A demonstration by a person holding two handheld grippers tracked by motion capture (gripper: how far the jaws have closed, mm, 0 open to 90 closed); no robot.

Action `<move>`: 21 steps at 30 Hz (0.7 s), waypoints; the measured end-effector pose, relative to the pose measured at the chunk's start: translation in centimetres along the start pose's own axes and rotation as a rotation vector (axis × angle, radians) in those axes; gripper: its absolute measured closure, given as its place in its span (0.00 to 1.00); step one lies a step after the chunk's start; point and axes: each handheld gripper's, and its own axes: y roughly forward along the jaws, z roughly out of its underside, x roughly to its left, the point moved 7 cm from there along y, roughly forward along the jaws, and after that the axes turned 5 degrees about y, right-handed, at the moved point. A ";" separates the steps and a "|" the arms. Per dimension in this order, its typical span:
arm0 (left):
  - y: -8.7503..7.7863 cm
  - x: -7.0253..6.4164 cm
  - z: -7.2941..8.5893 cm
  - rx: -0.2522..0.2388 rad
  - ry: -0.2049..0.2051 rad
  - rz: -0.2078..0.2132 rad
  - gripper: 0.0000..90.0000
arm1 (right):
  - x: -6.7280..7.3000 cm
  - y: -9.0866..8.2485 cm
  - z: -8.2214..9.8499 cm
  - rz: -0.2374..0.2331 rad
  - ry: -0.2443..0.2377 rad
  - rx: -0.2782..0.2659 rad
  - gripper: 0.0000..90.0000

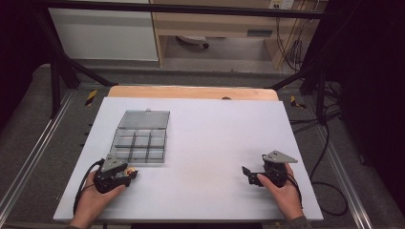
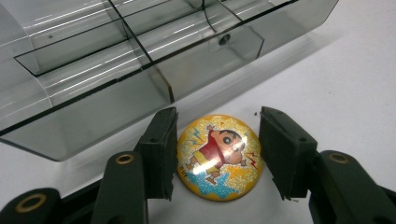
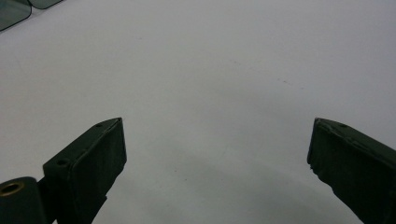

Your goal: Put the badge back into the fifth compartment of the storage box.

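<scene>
The left hand-held gripper (image 2: 217, 156) has its jaws drawn in around a round cartoon badge (image 2: 219, 157) that lies flat on the white worktop (image 1: 205, 143). One pad touches the badge's rim; on the other side a thin gap seems to remain, so the hold looks light at best. The badge sits just beside the near wall of the clear compartment box (image 2: 116, 79), whose lid lies open at its far side in the high view (image 1: 143, 119).

The right hand-held gripper (image 3: 217, 158) rests well apart from the box, its jaws spread wide with nothing between them.

The risk is in the badge's shape. It is domed, smooth and low, so pads pressing on its curved rim could squeeze it out sideways or let it tip and drop once lifted. So close to the box, a lift that drifts towards it could knock the badge against the near wall or shove the light box across the worktop.
</scene>
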 end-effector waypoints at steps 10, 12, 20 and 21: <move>-0.9 0.0 -0.1 -0.025 -0.021 -0.001 0.54 | 0.0 0.0 -0.1 -0.002 0.000 -0.002 0.05; -1.1 0.1 -0.2 -0.043 -0.031 -0.004 0.54 | 0.1 0.0 0.0 -0.001 0.002 -0.002 0.05; -2.8 0.0 -1.5 -0.103 -0.024 -0.016 0.54 | 0.0 0.0 -0.1 -0.002 0.005 -0.003 0.05; -3.1 0.1 -1.8 -0.114 -0.026 -0.021 0.54 | 0.0 0.0 -0.1 -0.003 0.008 -0.003 0.05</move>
